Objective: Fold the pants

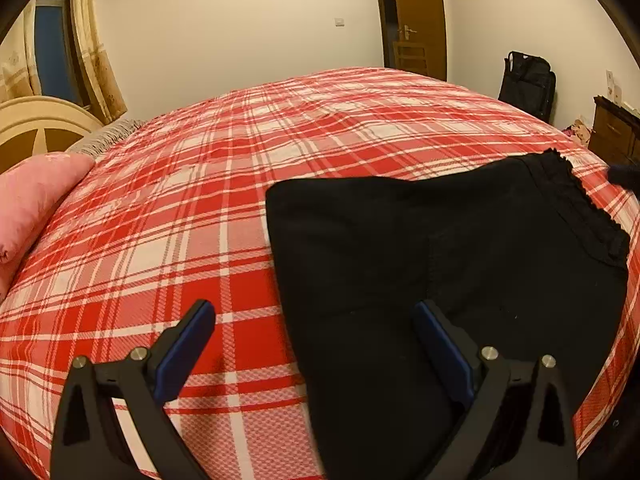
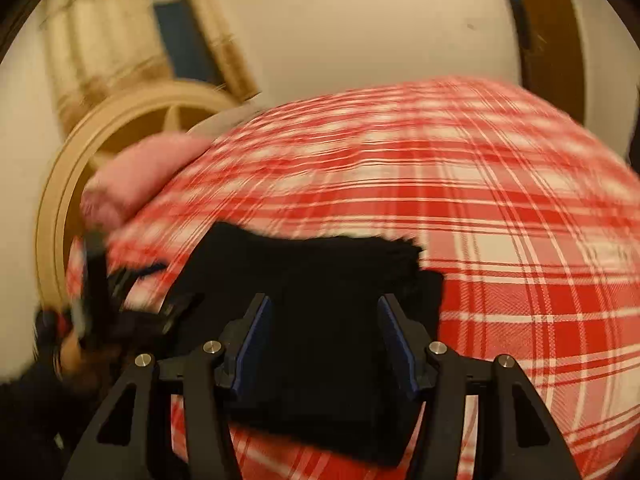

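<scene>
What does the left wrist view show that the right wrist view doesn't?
Only the left view shows the door handle, a black bag and a dresser. Only the right view, which is blurred, shows the left gripper from outside. Both show the black pants on the plaid bed, a pink pillow, and open fingers.

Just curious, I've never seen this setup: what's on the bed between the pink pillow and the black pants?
Nothing but bare red plaid bedspread between the pink pillow and the black pants, clearest in the left wrist view.
</scene>
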The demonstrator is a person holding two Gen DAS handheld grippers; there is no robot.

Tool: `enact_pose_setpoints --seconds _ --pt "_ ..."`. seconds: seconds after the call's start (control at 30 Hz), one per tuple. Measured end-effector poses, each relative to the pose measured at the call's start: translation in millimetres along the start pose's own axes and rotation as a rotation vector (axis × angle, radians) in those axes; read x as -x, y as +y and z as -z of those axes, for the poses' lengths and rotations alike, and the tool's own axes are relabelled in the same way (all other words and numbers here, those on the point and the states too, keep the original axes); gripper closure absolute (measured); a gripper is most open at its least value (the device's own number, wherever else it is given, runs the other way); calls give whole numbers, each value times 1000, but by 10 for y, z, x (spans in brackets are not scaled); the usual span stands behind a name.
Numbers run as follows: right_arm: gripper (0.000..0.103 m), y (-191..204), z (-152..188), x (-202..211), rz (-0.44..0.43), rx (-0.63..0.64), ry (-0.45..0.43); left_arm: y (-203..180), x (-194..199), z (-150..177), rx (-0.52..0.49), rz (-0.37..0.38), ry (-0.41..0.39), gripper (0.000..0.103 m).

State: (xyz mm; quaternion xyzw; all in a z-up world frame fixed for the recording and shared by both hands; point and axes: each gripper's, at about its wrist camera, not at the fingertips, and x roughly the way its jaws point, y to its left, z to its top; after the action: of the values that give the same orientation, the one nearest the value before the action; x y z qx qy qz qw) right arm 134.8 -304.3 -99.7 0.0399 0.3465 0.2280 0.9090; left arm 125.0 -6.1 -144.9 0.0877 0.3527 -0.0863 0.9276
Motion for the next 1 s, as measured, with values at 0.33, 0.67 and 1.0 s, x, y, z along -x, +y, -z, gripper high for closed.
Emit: enact_pose_setpoints --seconds 0.33,0.67,1.0 --pt "53 4 520 -327 40 51 170 10 -35 -2 32 28 39 0" --pt "53 144 492 -213 102 152 175 -4 101 -42 10 46 32 0" --pt "49 157 -131 -364 83 84 62 -113 96 -2 -11 89 40 0"
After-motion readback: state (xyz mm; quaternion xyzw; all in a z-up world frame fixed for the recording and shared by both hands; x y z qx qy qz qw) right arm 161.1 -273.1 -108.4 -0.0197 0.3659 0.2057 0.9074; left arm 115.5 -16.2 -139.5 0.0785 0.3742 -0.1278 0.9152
